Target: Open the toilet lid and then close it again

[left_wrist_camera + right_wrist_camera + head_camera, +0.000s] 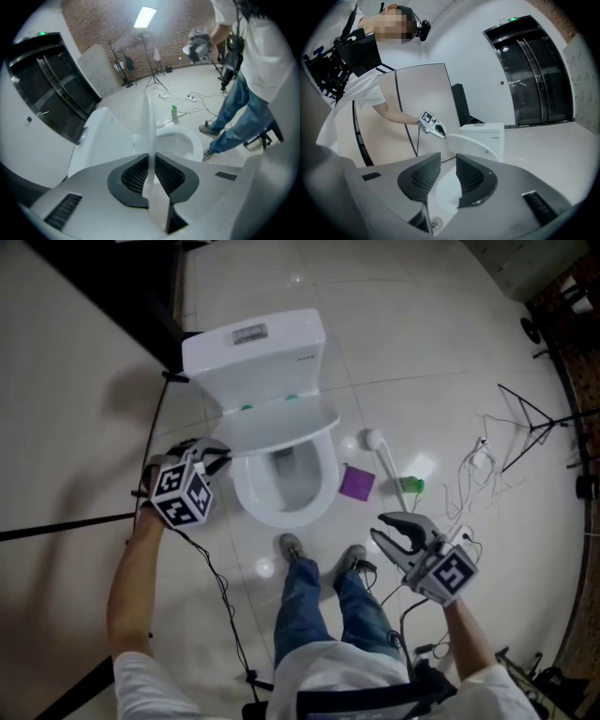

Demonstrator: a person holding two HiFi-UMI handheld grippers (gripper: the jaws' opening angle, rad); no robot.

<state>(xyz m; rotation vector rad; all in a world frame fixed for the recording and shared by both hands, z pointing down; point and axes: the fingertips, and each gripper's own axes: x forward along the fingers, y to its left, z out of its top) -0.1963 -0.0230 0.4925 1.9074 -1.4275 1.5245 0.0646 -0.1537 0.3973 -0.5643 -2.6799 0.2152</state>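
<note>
Glossy white floor tiles [422, 343] fill a bare room, and a white toilet [253, 343] stands in the middle, seen from above. Its lid [281, 426] is partly raised, tilted over the bowl [286, 493]. The left claw [221, 456] is clenched on the lid's thin side edge, which runs straight between its pads. The right claw [382, 527] hangs well apart on the other side, released, with nothing between its jaws. The lid looks like hard, smooth plastic: stiff, fairly light and probably slippery, presumably hinged at the tank end. A hold on the rim far from that end likely gives the easiest swing. Let go early, it could slam.
</note>
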